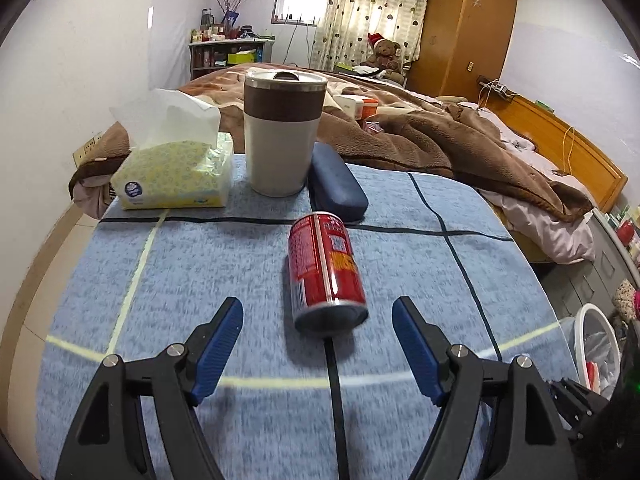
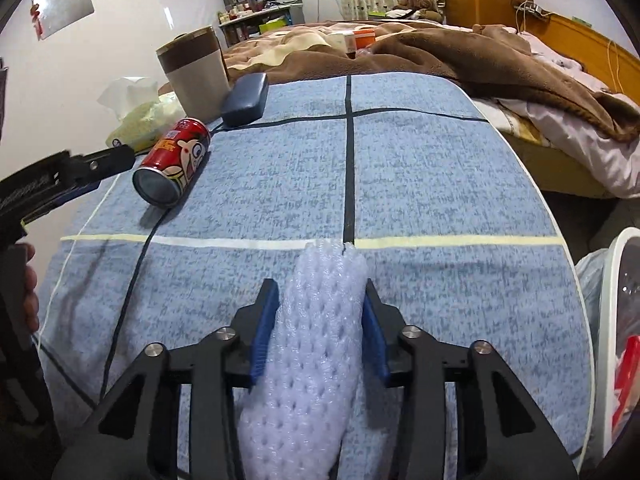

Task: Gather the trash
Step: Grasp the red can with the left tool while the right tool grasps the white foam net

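A red drink can (image 1: 326, 272) lies on its side on the blue tablecloth (image 1: 200, 272), its base end toward me. My left gripper (image 1: 318, 320) is open, its blue pads either side of the can's near end without touching it. The can also shows in the right wrist view (image 2: 174, 162), with the left gripper (image 2: 100, 170) beside it. My right gripper (image 2: 320, 312) is shut on a white foam net sleeve (image 2: 316, 344), held low over the cloth. A white trash bin (image 2: 616, 320) with a liner stands off the table's right edge.
At the table's far end stand a tissue pack (image 1: 176, 172), a grey-and-brown tumbler (image 1: 282, 132) and a dark blue glasses case (image 1: 336, 184). A bed with a brown blanket (image 1: 440, 136) lies beyond. The bin also shows in the left wrist view (image 1: 596, 344).
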